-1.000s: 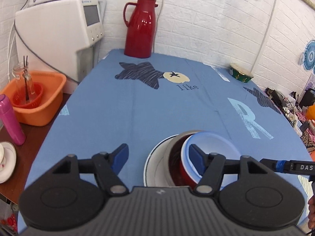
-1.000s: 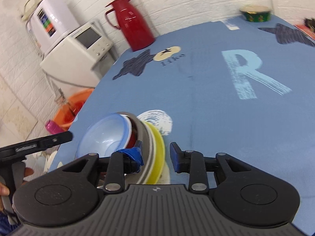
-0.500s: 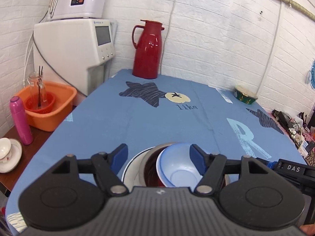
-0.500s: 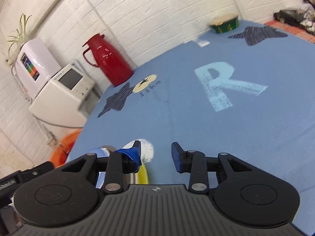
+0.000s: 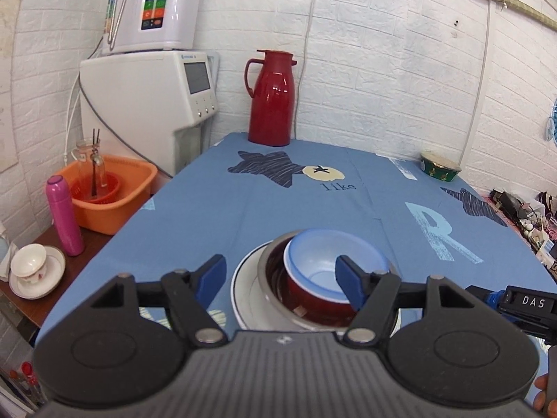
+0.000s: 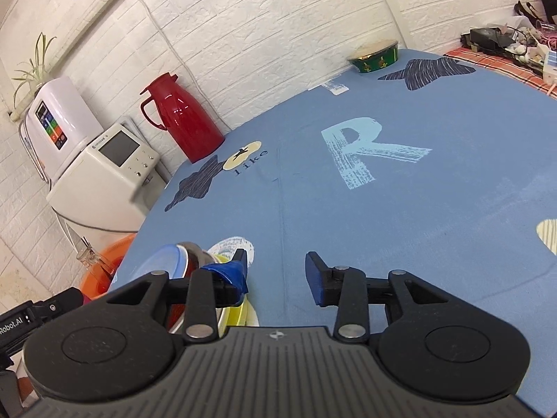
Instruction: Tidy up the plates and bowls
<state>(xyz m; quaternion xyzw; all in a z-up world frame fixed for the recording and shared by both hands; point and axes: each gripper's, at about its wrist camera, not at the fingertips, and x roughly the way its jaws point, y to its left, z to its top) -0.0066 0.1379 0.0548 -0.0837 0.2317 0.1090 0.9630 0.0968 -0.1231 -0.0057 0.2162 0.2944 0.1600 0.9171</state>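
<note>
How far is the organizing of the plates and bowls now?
Mostly done, it seems: the blue bowl sits in the red bowl, inside the metal bowl, on the white plate. The left gripper and the right gripper are open and hold nothing. Only the green bowl stands apart.

A desk (image 5: 216,230) draped in a blue printed cloth carries a white plate with a dark rim (image 5: 248,289) near its front edge, a tall red thermos jug (image 5: 272,99) at the back, and a green patterned bowl (image 5: 439,167) far right.
</note>
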